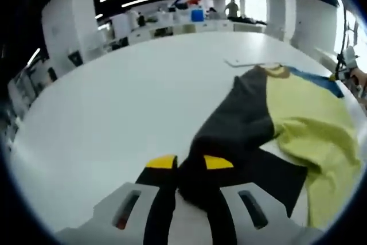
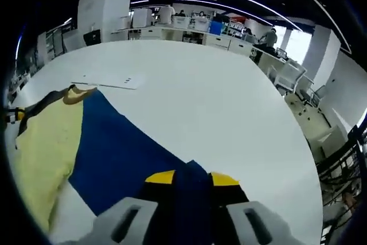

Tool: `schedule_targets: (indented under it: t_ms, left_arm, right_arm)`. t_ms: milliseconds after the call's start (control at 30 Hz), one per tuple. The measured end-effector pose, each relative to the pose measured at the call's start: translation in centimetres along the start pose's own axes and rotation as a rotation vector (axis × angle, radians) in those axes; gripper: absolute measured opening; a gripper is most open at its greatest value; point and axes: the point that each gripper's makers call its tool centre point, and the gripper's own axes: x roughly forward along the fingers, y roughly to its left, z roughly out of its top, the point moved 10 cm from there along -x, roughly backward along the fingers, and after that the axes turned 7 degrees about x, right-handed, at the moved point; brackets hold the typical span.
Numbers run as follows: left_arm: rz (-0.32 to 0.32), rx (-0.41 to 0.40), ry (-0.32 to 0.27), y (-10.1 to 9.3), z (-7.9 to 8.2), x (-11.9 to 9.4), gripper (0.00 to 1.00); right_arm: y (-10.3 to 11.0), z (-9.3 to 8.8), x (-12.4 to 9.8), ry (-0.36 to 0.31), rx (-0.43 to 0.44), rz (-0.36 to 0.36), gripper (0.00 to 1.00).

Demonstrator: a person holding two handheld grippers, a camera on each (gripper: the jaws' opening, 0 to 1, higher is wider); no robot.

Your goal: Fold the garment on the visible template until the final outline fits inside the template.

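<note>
So the garment [image 1: 298,124] was lying on the big white table [image 1: 114,119], a colour-block top with a dark grey sleeve, a yellow body and a blue side; in the right gripper view the blue panel [image 2: 120,153] ran from my jaws up toward the collar [image 2: 77,94]. My left gripper [image 1: 189,167] had its jaws pinched shut on the dark sleeve [image 1: 241,124]; my right gripper [image 2: 192,179] was clamped the same way on the tip of the blue fabric.

What worried me: both grips were only on thin edges of cloth, so a pull too far apart could slip one out and dump the sleeve in a crooked heap; the yellow part [image 2: 40,147] was already rumpled, and folding over those wrinkles would probably leave a fat, lopsided outline. I couldn't really make out the template under it, just a dark flat patch [image 1: 281,179] beside the sleeve, so judging the fit was a guess.

Orientation: the collar pointed away from me, toward a flat white sheet [image 2: 109,80] lying on the table just past it; the stretch between my two grippers ran sleeve to sleeve, crosswise to that.
</note>
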Motion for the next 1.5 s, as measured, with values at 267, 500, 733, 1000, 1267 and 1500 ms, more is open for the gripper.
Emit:
schedule_targets:
  t_ms: [267, 500, 733, 1000, 1267, 1500]
  left_arm:
    - [-0.057, 0.084, -0.049, -1.9, 1.0, -3.0, 0.48]
    - [-0.103, 0.078, -0.099, -3.3, 1.3, -5.9, 0.71]
    - [-0.141, 0.097, -0.144, -4.9, 1.6, -8.1, 0.90]
    - [-0.203, 0.073, -0.194, -7.3, 1.5, -10.3, 0.99]
    - [-0.220, 0.115, -0.196, -9.1, 0.5, -12.1, 0.99]
    - [-0.211, 0.090, -0.218, -10.8, 0.2, -13.7, 0.97]
  right_arm:
    - [1.8, -0.2, -2.7, -0.048, 0.056, 0.056, 0.35]
    - [3.8, -1.5, -5.6, -0.040, 0.108, 0.147, 0.55]
    - [5.6, -2.7, -8.5, -0.042, 0.115, 0.218, 0.58]
    - [8.1, -4.7, -11.1, -0.031, 0.127, 0.302, 0.58]
    - [10.3, -6.5, -12.3, 0.002, 0.127, 0.381, 0.57]
    - [12.1, -7.4, -13.4, 0.025, 0.114, 0.429, 0.56]
